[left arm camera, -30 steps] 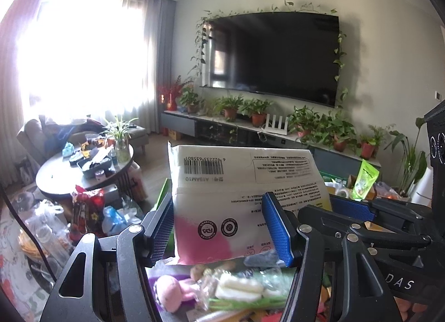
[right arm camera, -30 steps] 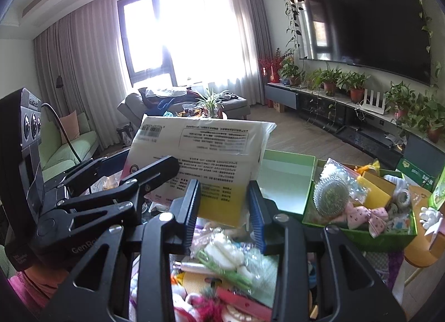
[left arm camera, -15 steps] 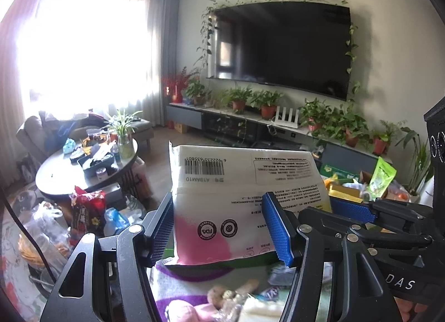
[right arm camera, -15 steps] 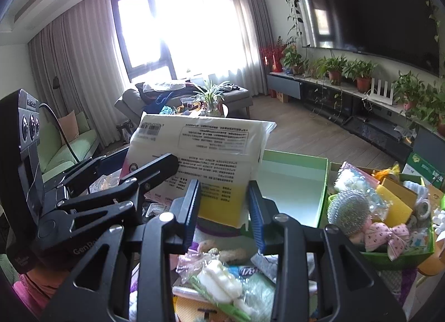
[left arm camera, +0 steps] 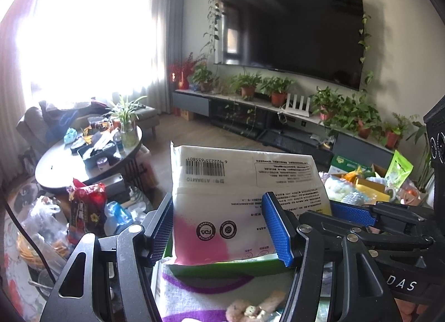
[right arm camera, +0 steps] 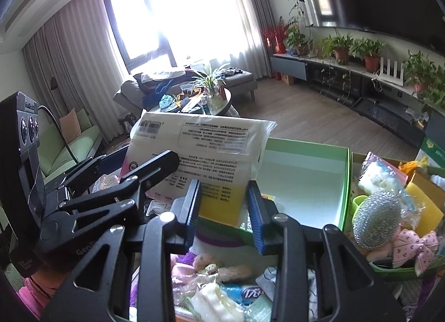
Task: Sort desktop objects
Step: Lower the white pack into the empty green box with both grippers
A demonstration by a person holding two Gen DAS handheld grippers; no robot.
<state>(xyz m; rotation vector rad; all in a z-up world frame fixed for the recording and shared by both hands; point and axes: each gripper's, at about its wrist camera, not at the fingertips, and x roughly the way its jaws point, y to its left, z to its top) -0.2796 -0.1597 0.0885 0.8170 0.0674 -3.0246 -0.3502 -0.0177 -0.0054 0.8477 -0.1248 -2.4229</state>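
Tissue pack (left arm camera: 244, 202), a soft plastic-wrapped bundle, sits at frame centre in both views, pinched from two sides: the left gripper (left arm camera: 222, 227) clamps its pink lower half, the right gripper (right arm camera: 224, 205) grips its yellow corner. It looks light and squashy with slippery film, so holding across the padded body seems safer than the loose sealed edge. Just beyond it, right of centre in the right view, lies the open green box (right arm camera: 306, 177), bare inside. Farther right, a basket (right arm camera: 389, 269) holds a steel scourer (right arm camera: 376, 219). The pack's underside is hidden.
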